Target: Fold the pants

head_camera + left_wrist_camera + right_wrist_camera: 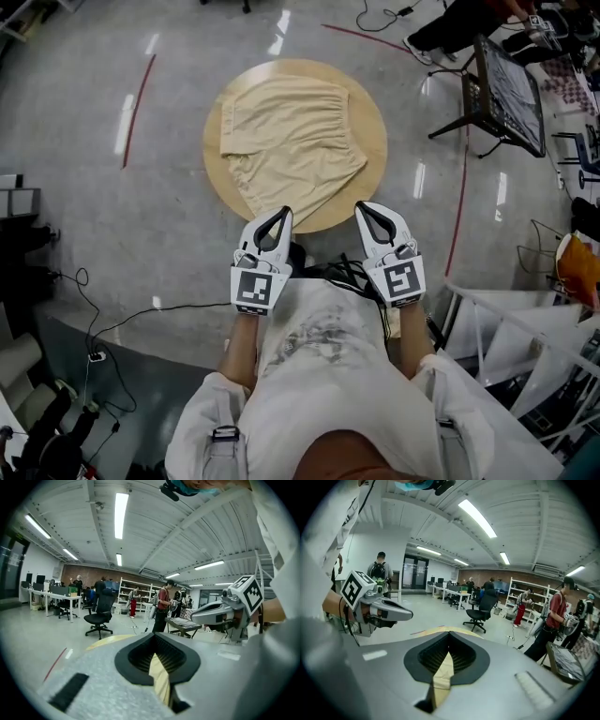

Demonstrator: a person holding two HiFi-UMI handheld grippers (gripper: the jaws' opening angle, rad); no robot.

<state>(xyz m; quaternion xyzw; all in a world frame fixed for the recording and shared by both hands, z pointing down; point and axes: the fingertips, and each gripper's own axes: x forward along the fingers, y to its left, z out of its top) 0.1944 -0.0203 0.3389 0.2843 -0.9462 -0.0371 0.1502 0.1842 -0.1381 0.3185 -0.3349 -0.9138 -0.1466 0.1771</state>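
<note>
Beige pants [291, 141] lie spread on a round wooden table [370, 112], waistband at the far side and one leg reaching toward the near edge. My left gripper [281, 215] hovers at the table's near rim, just by the pants' near hem, jaws shut with nothing in them. My right gripper [364, 208] is beside it to the right over the bare rim, also shut and empty. In the left gripper view the shut jaws [153, 637] point over the table, with the right gripper [220, 611] alongside. In the right gripper view the jaws [449, 637] are shut and the left gripper [375, 609] shows at the left.
A black stand with a slanted panel [506, 84] is on the floor at the right. A white frame [506, 328] stands near my right side. Cables [94, 319] trail at the left. A black office chair [101, 613] and several people are farther off.
</note>
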